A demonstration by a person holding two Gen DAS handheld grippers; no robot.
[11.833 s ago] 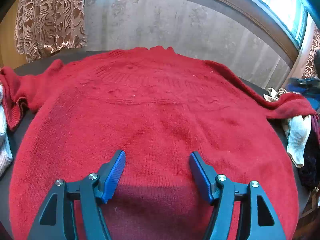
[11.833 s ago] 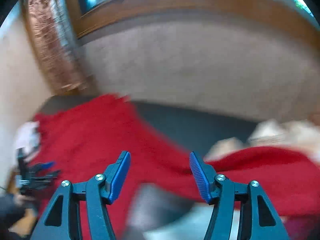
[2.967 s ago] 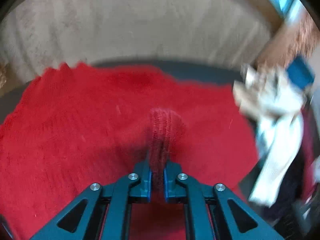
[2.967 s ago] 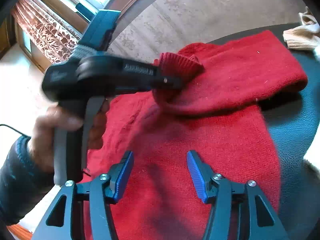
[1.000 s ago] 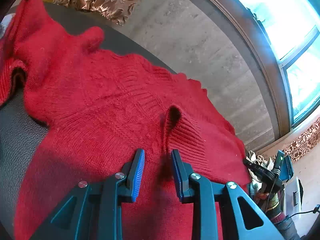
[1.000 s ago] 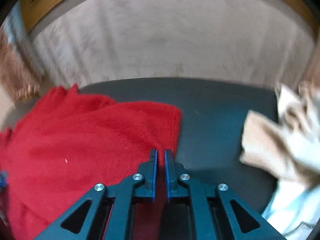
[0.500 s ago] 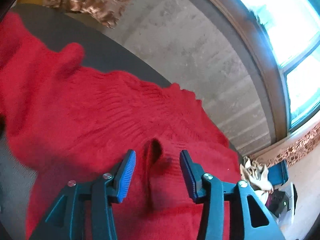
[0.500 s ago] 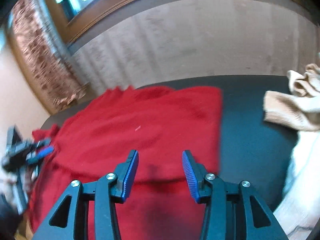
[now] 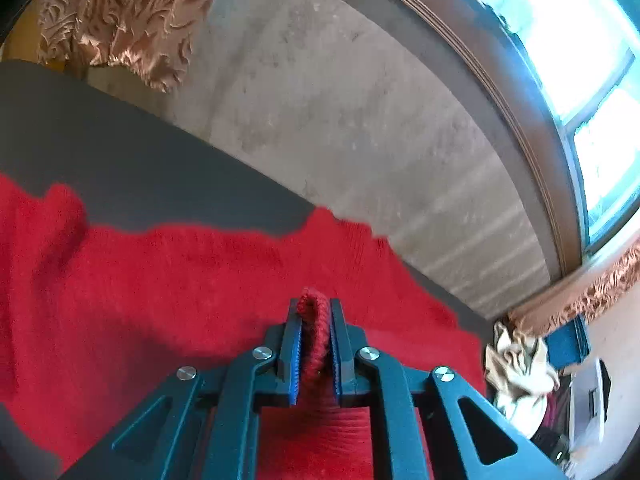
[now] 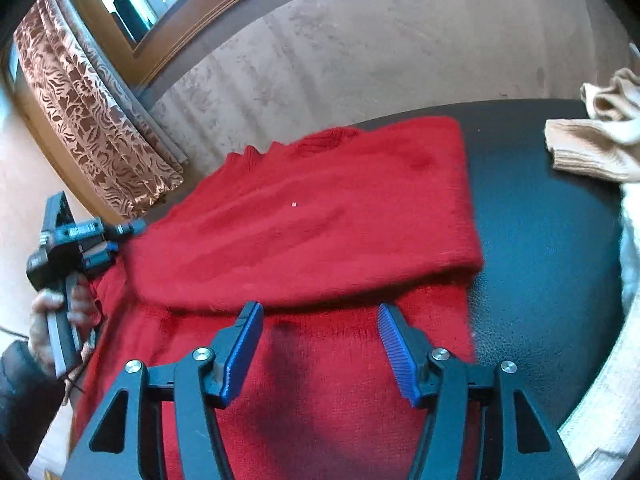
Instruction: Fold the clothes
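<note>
A red knit sweater (image 9: 180, 280) lies spread on a dark table (image 9: 140, 176). My left gripper (image 9: 315, 350) is shut on a ribbed cuff of the sweater's sleeve (image 9: 314, 336). In the right wrist view the sweater (image 10: 320, 216) has one sleeve folded across its body. My right gripper (image 10: 320, 352) is open and empty above the sweater's lower part. The left gripper (image 10: 120, 232) shows at the far left of that view, held by a hand.
A pile of beige and white clothes (image 10: 600, 148) lies at the table's right edge, also in the left wrist view (image 9: 516, 372). A grey wall (image 9: 340, 100), a window and patterned curtains (image 10: 92, 120) stand behind the table. Bare table (image 10: 540, 220) lies right of the sweater.
My left gripper has closed on the ribbed cuff it was straddling. My right gripper has opened wider and stays over the sweater.
</note>
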